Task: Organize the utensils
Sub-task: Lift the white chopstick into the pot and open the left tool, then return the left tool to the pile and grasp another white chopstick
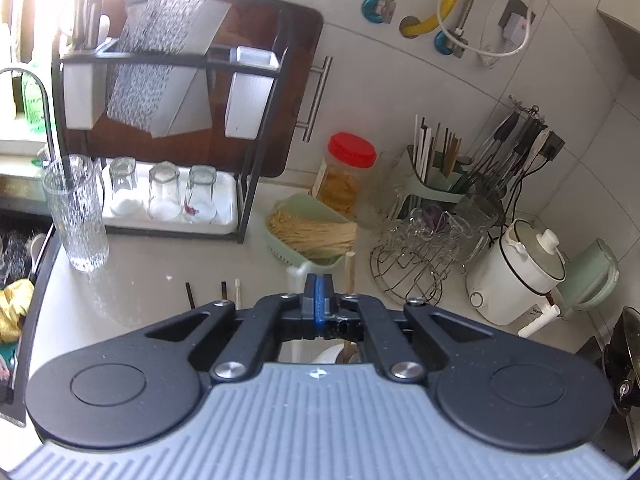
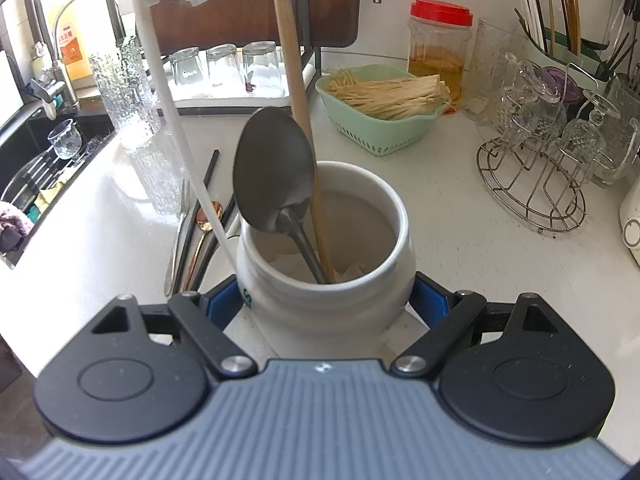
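The left tongs [image 1: 318, 294] and the right tongs [image 2: 326, 304] look alike in build. Each has a grey ribbed body with a small white mark at its front edge. Two matte black round housings flank it, each bearing a raised circular ring. Black link arms with triangular cut-outs run forward, pinned by silver screws. The fingers [image 1: 308, 300] are black with blue pads [image 2: 430, 306]. A frayed bit near the left pads may be tape.
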Tool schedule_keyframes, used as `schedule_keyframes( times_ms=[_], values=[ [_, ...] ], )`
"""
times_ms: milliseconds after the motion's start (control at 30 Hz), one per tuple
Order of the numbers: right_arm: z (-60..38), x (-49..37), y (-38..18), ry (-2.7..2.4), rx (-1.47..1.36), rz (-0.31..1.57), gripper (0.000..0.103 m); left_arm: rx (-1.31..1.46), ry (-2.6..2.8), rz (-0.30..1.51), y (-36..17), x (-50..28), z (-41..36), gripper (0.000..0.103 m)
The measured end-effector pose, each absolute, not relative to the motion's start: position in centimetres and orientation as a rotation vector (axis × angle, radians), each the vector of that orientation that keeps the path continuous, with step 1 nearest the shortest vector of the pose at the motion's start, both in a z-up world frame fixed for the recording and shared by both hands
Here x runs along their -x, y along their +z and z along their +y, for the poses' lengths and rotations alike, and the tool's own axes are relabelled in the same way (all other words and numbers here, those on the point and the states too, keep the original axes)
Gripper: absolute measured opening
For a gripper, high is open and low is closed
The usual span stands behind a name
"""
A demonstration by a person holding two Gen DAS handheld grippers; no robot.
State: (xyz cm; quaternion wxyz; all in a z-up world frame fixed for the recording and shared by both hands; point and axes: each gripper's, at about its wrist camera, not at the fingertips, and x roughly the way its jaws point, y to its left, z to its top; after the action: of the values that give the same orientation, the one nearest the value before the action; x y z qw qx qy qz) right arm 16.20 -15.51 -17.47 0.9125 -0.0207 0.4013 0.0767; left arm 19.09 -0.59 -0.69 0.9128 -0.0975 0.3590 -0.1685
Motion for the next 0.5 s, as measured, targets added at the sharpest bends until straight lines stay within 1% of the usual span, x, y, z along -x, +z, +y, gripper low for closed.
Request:
schedule_keyframes(
  times_ms=[100, 200, 333, 500],
  values=[
    [-15.5, -16.2, -17.5, 0.162, 0.044, 0.824, 0.090, 0.181, -0.350, 0.728, -0.1, -19.2, -0.9, 0.000],
    [-15.7, -16.2, -17.5, 0.167, 0.041, 0.823, 0.090, 0.181, -0.343, 0.745, -0.6, -19.6, -0.8, 0.000],
    [-15.7, -16.3, -17.5, 0.175, 0.044, 0.819, 0.090, 0.197, -0.315, 0.782, -2.5, -20.2, -0.1, 0.000],
    [-16.1, -16.3, -17.5, 0.172, 0.044, 0.816, 0.090, 0.260, -0.241, 0.846, -6.1, -21.0, 2.5, 0.000]
  ],
)
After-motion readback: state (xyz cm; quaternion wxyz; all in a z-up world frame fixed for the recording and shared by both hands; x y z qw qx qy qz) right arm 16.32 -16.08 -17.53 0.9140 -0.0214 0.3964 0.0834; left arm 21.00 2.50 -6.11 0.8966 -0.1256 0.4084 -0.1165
